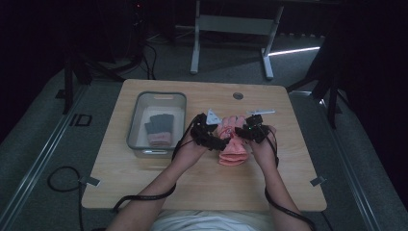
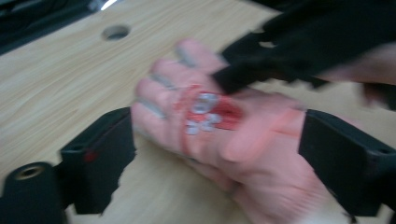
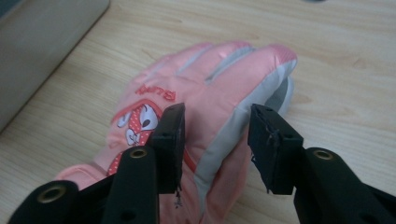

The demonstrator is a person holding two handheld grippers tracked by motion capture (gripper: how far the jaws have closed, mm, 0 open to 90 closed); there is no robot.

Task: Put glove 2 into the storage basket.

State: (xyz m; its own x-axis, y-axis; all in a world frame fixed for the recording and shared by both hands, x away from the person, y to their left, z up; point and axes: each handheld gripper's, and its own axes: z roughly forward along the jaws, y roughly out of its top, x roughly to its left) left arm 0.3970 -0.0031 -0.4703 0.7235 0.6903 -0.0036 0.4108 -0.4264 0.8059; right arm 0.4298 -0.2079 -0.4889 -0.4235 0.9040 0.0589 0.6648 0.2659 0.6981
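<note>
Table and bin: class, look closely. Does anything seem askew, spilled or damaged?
Nothing stands out. A grey glove lies flat in the bin, and a pink glove rests on the table between both open grippers. No damage visible.

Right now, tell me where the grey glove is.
In the high view the grey glove lies inside the grey bin on the table's left half, left of the pink glove between both grippers.

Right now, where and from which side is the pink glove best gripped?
Probably at its grey-trimmed side edge, coming in from above: the pink glove lies flat on the table, and that thin edge already sits between the right gripper's open jaws.
</note>
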